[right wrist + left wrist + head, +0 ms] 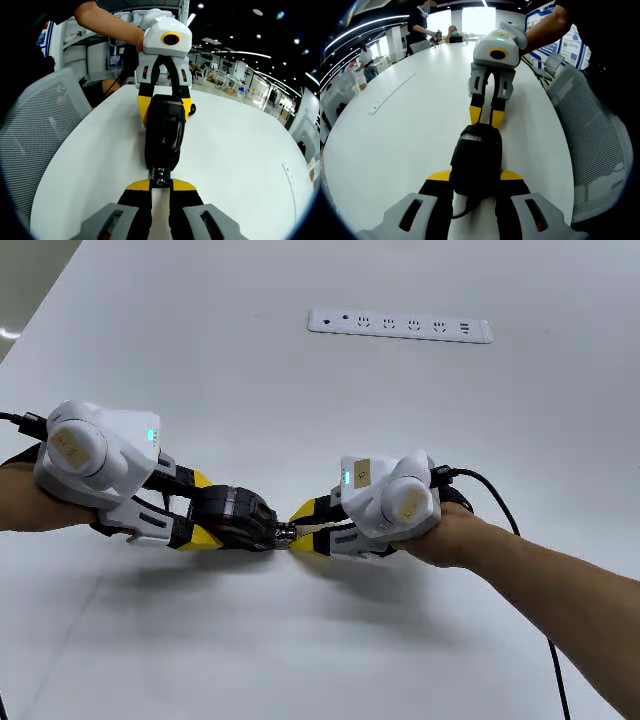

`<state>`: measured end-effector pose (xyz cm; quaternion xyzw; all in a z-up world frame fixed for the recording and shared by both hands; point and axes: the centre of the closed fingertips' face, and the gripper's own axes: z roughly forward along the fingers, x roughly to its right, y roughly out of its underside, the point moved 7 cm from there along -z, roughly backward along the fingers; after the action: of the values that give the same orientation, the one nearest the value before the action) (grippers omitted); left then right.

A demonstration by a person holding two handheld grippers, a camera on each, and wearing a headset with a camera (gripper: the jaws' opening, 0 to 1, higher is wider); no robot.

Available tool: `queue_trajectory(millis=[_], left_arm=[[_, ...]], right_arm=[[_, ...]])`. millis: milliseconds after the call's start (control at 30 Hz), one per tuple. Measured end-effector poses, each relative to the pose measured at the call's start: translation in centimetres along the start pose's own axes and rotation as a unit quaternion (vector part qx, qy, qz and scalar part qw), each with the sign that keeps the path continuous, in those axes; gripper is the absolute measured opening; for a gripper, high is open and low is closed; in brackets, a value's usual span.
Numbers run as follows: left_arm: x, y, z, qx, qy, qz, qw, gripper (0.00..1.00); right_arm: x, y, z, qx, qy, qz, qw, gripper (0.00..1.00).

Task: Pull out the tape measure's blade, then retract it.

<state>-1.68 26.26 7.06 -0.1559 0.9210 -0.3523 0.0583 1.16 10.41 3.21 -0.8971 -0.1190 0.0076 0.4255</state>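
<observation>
A black tape measure (pixel 232 516) lies between the two grippers on the white table (pixel 300 400). My left gripper (pixel 200 510) is shut on its case (pixel 476 159), yellow fingertips (pixel 439 175) pressed to both sides. My right gripper (pixel 298 526) faces it from the right and is shut on the blade's end hook (pixel 160 175), right at the case mouth. Only a very short bit of blade shows. In the right gripper view the case (pixel 164 130) stands just ahead of the yellow fingertips (pixel 137 185).
A white power strip (pixel 399 325) lies at the far side of the table. A black cable (pixel 520 540) trails from the right gripper toward the front. A grey mesh chair (pixel 590 125) stands beside the table. People sit at the table's far end (pixel 452 34).
</observation>
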Motion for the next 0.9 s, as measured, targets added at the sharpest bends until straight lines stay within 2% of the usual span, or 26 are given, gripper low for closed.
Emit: queue_trajectory(millis=[900], left_arm=[[0.0,-0.1,0.0,-0.002,0.001,0.000,1.0000,0.26]], right_arm=[[-0.2,1.8,-2.4,-0.011,0.003,0.006,0.9999,0.09]])
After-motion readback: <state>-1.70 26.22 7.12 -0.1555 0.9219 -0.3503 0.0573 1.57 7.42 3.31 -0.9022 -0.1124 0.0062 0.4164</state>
